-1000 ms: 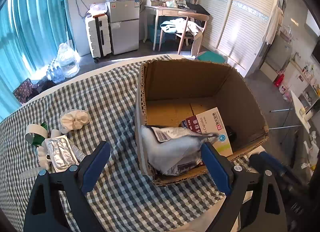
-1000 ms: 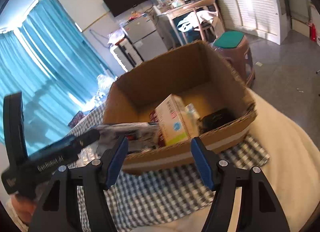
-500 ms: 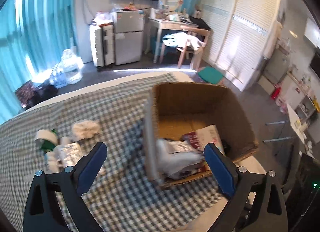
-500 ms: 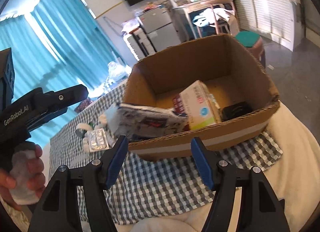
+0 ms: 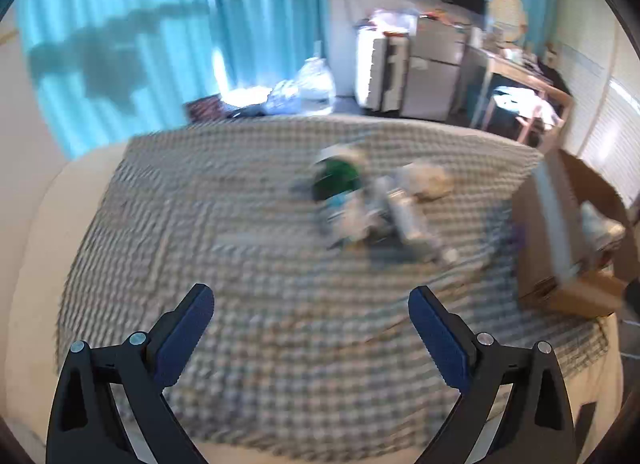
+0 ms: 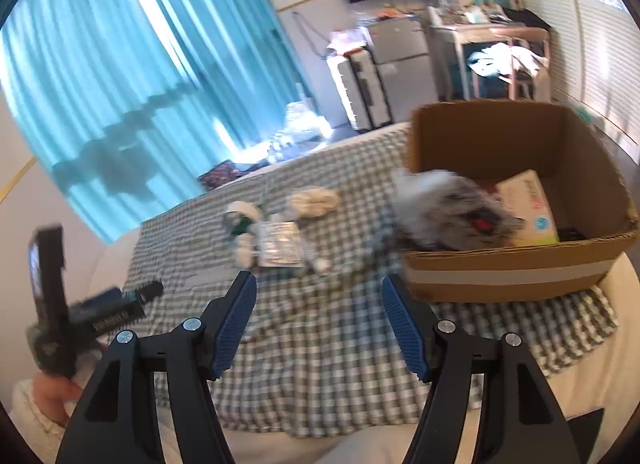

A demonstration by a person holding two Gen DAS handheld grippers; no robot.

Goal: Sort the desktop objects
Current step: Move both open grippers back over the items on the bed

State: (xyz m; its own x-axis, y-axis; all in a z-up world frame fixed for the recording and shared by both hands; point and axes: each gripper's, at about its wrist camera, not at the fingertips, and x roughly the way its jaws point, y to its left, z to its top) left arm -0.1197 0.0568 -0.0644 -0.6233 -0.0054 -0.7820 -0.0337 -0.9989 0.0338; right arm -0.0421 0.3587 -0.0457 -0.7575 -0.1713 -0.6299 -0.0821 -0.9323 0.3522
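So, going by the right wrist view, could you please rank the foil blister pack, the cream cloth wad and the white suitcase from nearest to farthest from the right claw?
1. Foil blister pack, just ahead of the right claw.
2. Cream cloth wad, beyond it.
3. White suitcase, on the floor behind.

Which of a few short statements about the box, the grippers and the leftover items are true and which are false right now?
1. The cardboard box is empty. False: a white medicine carton and a silvery bag lie in it.
2. The left gripper is open and holds nothing. True.
3. The right gripper grips the foil blister pack. False: it is open, and the pack lies on the checked cloth.
4. A roll of tape lies outside the box. True.
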